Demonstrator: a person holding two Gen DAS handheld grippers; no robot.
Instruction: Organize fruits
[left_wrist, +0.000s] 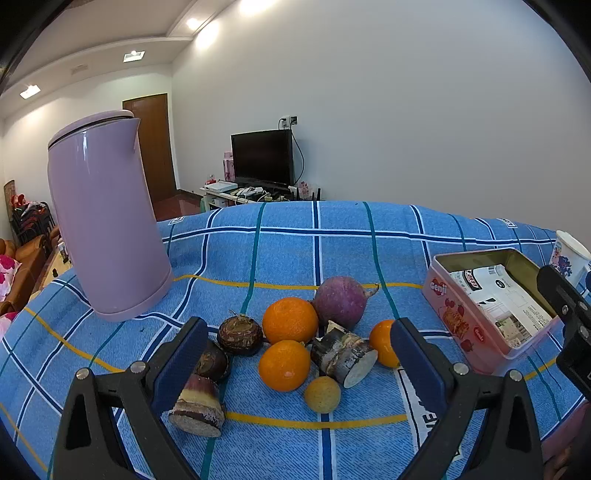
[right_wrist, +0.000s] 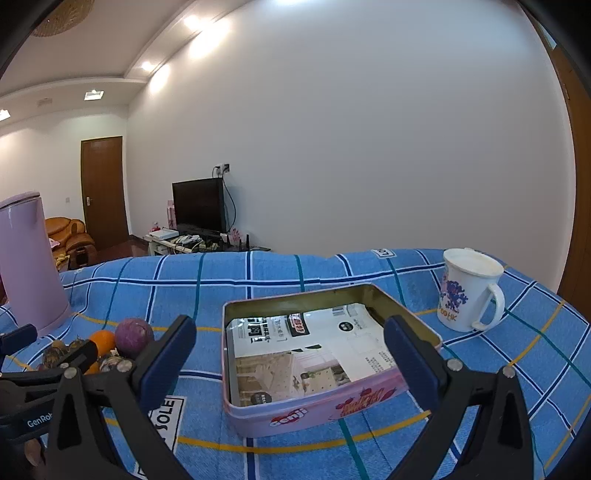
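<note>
Three oranges, two cane pieces; left gripper and right gripper gape empty; only the right view shows the whole mug.

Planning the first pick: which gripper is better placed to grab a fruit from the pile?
Left. The left gripper is open with the oranges between its fingers. The right gripper is open over the pink tin, with the pile off to its left.
</note>
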